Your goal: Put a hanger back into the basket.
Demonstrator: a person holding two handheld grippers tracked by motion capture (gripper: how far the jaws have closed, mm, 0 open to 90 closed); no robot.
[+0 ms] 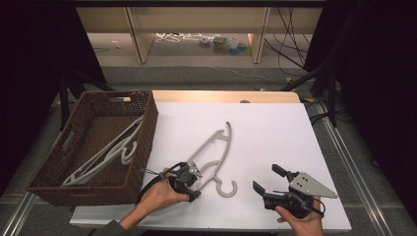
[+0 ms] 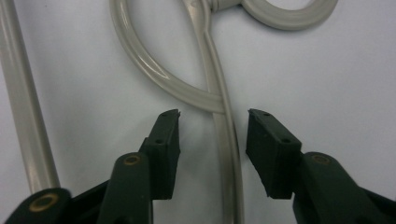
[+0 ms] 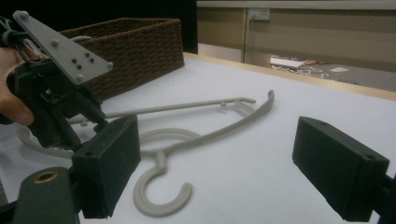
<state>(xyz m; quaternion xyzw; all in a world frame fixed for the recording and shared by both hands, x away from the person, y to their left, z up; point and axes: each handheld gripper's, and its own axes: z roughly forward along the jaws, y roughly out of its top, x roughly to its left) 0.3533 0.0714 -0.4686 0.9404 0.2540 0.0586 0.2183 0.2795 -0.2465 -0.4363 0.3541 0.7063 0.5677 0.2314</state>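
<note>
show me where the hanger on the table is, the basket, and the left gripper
hanger (image 1: 217,147): high view, on its shoulder arm.
basket (image 1: 147,129): high view, on its right wall.
left gripper (image 2: 214,125): left gripper view, midway between its fingertips.

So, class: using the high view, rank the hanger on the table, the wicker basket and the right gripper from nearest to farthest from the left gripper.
1. Hanger on the table: directly at the left gripper, between its open jaws.
2. Wicker basket: just to its left.
3. Right gripper: farthest, across the white tabletop at the near right.
</note>
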